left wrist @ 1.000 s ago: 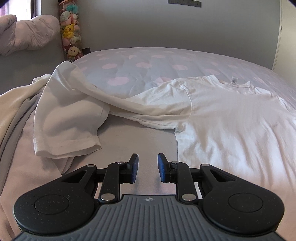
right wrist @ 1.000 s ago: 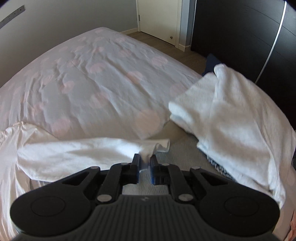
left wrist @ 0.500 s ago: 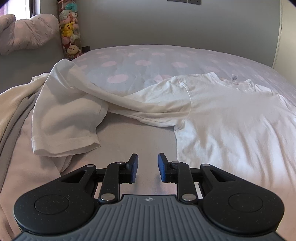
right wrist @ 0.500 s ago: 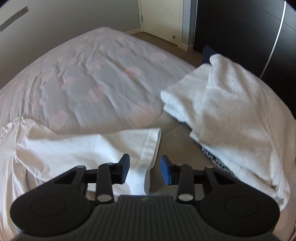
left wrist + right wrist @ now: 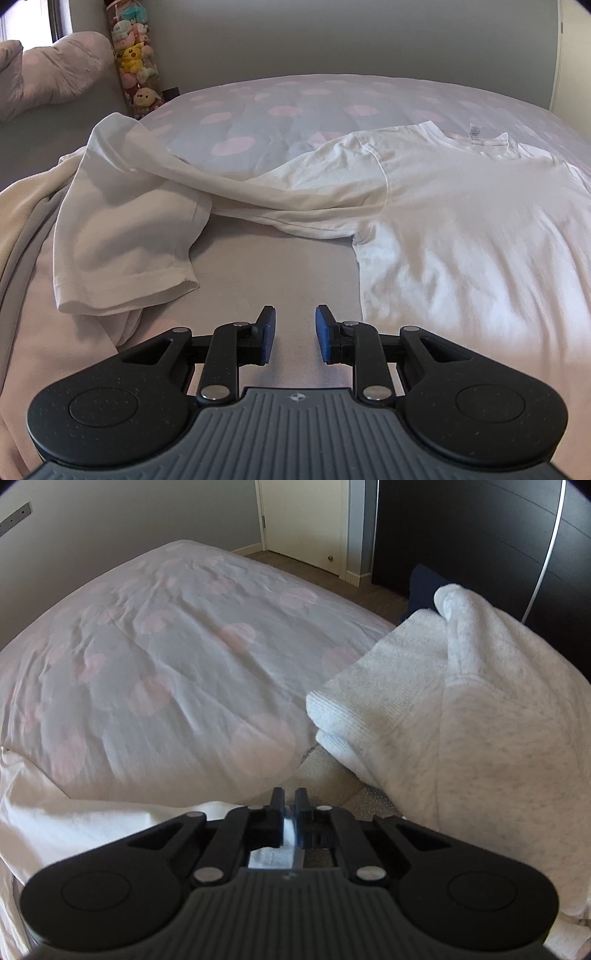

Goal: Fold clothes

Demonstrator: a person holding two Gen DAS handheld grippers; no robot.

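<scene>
A white T-shirt lies flat on the bed, collar at the far side. Its one sleeve stretches out to the left, creased and partly doubled over. My left gripper hovers open over bare sheet, between that sleeve and the shirt's body, holding nothing. In the right wrist view the other sleeve lies at the lower left. My right gripper is shut on that sleeve's edge, and white cloth shows between its pads.
A spotted pink-and-grey duvet covers the bed. A pale grey fleece garment is heaped at the right. A beige cloth lies at the left edge. Plush toys and a pillow stand behind. Door and dark wardrobe beyond.
My right gripper let go of the sleeve tip, opened wide, moved forward and down over the sleeve's edge, then shut on it. The left gripper has barely moved.
</scene>
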